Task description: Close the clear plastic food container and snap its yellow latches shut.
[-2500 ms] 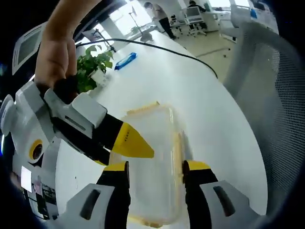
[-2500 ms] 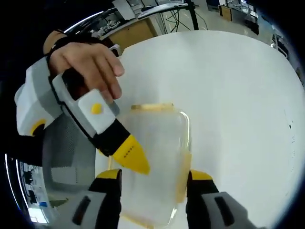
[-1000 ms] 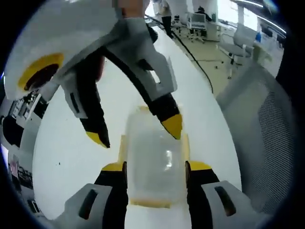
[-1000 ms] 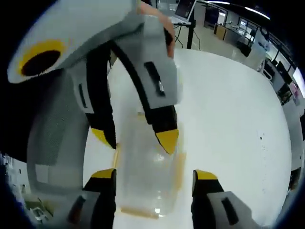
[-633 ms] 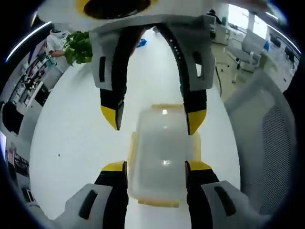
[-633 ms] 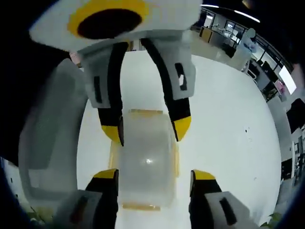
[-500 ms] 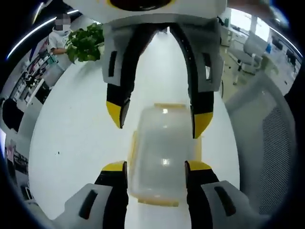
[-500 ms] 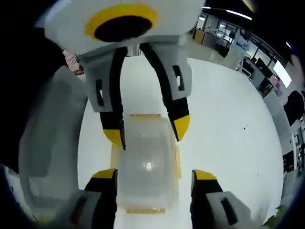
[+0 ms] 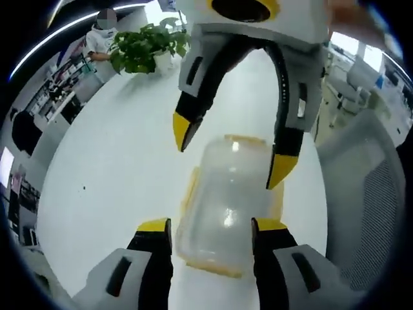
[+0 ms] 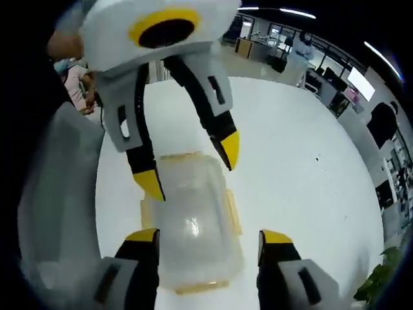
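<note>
Since earlier, both views have rolled; the container [image 9: 226,200] [image 10: 193,219] runs lengthwise between both gaping tools [image 9: 210,226] [image 10: 208,236].

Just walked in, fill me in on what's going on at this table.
A person holds a gripper in each hand over a clear container on a white table. The left gripper and right gripper face each other from opposite ends, both open, straddling it. The lid is on; the yellow latches look splayed outward, not snapped.

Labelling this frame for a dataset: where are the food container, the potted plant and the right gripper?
food container [image 9: 226,200], left gripper view, middle of its clear lid.
potted plant [image 9: 145,45], left gripper view, its leaves.
right gripper [image 9: 232,152], left gripper view, midway between its fingertips.
</note>
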